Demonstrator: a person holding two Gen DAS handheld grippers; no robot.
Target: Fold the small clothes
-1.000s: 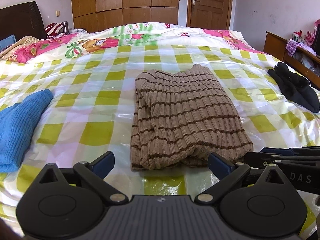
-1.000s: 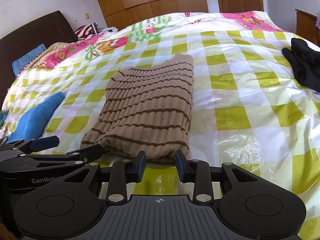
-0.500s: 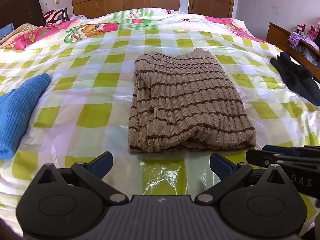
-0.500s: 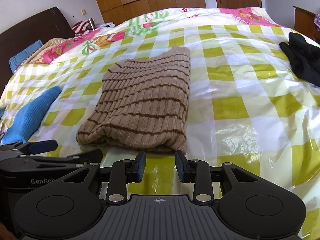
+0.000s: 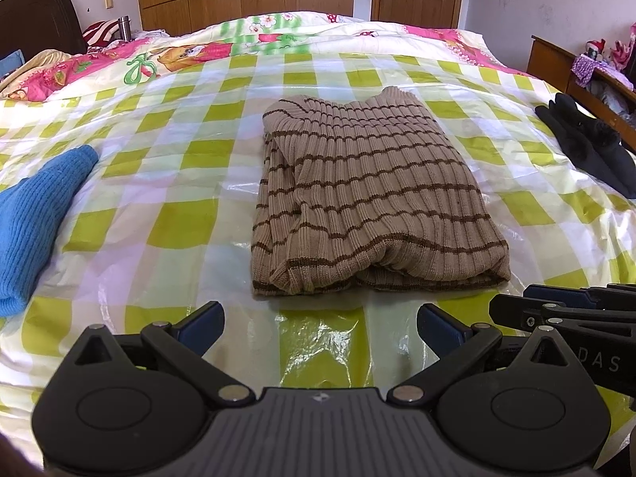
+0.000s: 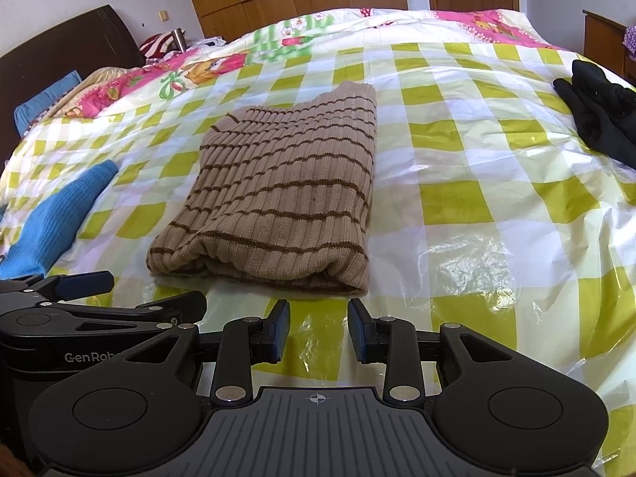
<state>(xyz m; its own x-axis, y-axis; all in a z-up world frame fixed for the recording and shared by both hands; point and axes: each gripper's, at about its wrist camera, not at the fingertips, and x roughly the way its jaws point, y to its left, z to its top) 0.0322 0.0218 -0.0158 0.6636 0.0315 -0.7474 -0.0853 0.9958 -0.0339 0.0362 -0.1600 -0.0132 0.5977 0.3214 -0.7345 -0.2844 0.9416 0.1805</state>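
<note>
Only left view shows cluttered shelf, folded sweater ahead, both grippers' fingers spread, empty.

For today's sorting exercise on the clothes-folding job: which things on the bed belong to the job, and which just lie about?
Job:
- striped beige sweater, folded
- blue knit
- black garment
- left gripper, right gripper, both open

Lying about:
- flask
- cartoon quilt

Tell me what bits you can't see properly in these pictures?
- Blue knit garment: left wrist view, cut off by the left edge.
- Black garment: right wrist view, cut off by the right edge.
- Striped sweater: both views, sleeves and underside hidden by its own folds.
- Shelf clutter: left wrist view, too small.
</note>
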